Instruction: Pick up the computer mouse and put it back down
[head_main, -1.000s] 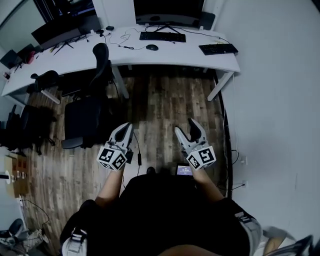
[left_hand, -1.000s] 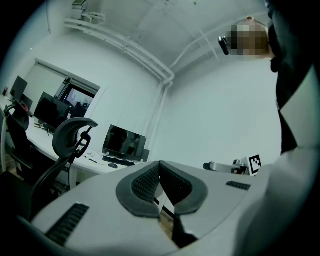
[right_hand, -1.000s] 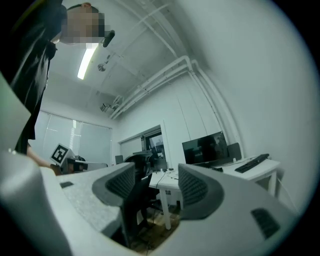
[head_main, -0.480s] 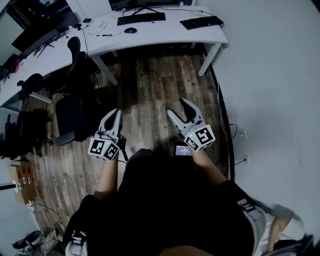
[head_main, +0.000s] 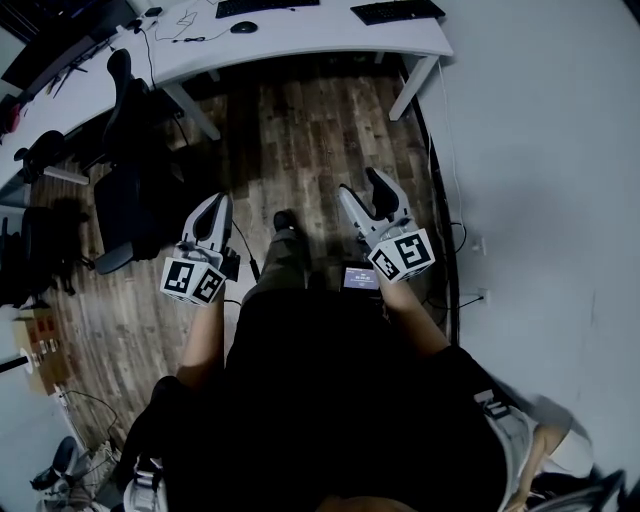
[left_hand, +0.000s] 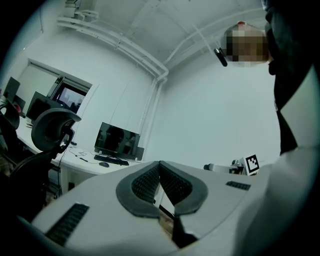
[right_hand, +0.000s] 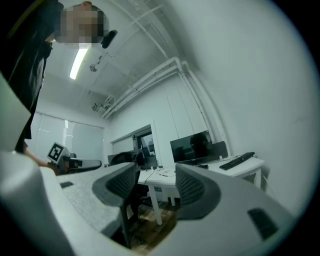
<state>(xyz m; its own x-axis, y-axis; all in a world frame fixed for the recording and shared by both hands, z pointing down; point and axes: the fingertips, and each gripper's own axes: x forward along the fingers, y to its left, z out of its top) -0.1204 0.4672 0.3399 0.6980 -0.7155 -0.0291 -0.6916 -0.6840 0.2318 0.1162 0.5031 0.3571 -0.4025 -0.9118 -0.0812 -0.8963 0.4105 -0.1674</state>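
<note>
The computer mouse (head_main: 243, 27) on the worktop (head_main: 300, 40) has been shifted toward the head view's top edge. The left tool (head_main: 215, 205) is held closed, the right tool (head_main: 362, 187) apart and empty. Judged light, hard and smooth, the mouse is best gripped across its sides.

Your head view is dim and a little soft: the wooden floor (head_main: 320, 150) and your dark clothes (head_main: 330, 400) sink into shadow, while the white desk (head_main: 300, 40) and the pale wall (head_main: 540, 150) are the brightest parts, and straight edges bow near the borders. Both gripper views are brighter and evenly lit, with a ceiling strip light (right_hand: 79, 62) glowing in the right gripper view. Their corners go black, lines curve strongly, and the left gripper (left_hand: 160, 164) and right gripper (right_hand: 156, 172) look blurred up close.
</note>
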